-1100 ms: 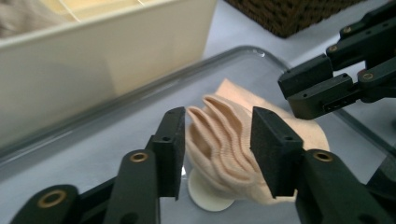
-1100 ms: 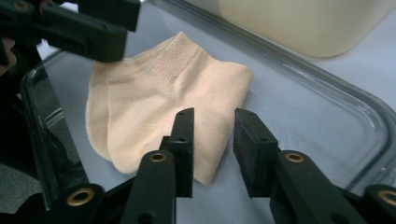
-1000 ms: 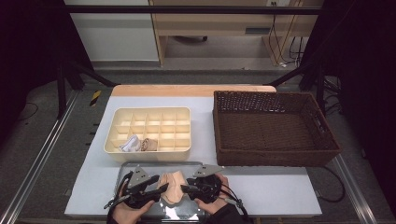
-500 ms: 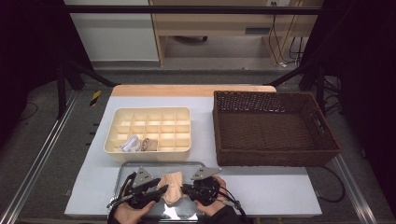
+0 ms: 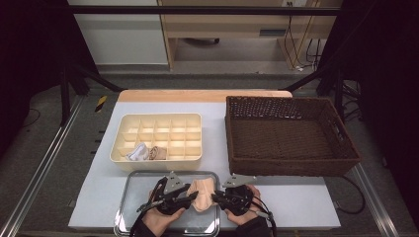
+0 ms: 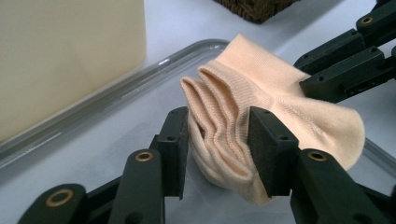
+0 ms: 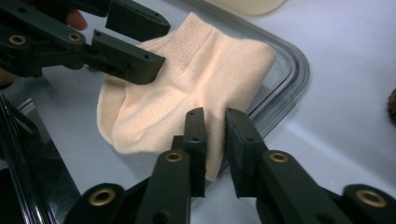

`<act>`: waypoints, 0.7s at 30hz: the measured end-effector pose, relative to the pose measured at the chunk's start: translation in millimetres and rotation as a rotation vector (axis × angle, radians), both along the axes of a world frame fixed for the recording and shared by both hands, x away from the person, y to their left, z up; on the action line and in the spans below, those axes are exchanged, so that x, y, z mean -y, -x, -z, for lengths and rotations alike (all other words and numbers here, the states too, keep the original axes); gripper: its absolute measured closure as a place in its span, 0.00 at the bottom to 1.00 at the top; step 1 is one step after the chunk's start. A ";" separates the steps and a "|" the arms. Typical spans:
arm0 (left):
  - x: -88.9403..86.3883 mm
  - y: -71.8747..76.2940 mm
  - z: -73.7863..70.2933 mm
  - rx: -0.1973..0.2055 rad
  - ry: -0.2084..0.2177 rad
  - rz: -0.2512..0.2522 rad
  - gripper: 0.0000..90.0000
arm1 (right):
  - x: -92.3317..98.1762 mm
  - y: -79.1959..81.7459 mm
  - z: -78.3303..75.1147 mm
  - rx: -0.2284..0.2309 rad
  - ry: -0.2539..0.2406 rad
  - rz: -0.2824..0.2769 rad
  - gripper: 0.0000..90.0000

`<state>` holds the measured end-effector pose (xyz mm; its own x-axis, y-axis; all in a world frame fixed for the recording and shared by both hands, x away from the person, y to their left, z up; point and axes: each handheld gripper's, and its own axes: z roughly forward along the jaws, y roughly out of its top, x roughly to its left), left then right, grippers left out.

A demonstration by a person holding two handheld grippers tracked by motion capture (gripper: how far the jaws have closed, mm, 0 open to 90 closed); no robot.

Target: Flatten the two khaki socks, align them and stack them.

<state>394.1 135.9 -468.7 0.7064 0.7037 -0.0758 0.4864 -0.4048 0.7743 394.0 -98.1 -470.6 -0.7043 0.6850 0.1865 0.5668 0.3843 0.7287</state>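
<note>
left tool point(image 6: 218, 140) pinching peach sock point(image 6: 280, 107), right tool point(image 7: 215, 140) seemingly released beside it, metal tray point(image 5: 129, 207)

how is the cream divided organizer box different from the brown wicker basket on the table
The organizer box is cream, smooth-walled and split into many small compartments; the wicker basket is dark brown, woven and one open space. The box looks smaller and shallower, the basket larger with taller walls. The box holds rolled socks in its near-left cells; the basket's floor is bare. The box sits left of centre, the basket to the right. Both are open-topped rectangles resting on the white table.
</note>
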 end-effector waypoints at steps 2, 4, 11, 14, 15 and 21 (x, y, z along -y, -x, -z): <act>-3.2 2.7 -5.7 0.017 0.016 0.000 0.64 | 2.3 0.6 -3.2 0.012 -0.018 0.013 0.83; -6.0 5.8 -13.2 0.034 0.038 0.003 0.64 | 6.7 0.8 -6.5 0.027 -0.030 0.027 0.82; 4.2 10.5 -23.4 0.058 0.042 0.033 0.76 | 19.2 4.2 -5.9 0.022 -0.060 0.055 0.78; 13.1 10.5 -21.2 0.058 0.024 0.045 0.79 | 19.3 4.3 -4.9 0.022 -0.068 0.056 0.77; 15.0 10.7 -20.5 0.056 0.021 0.050 0.80 | 18.7 4.3 -4.9 0.021 -0.071 0.056 0.76; 11.5 14.7 -20.4 0.048 0.024 0.052 0.79 | 16.2 3.9 -4.0 0.027 -0.071 0.054 0.75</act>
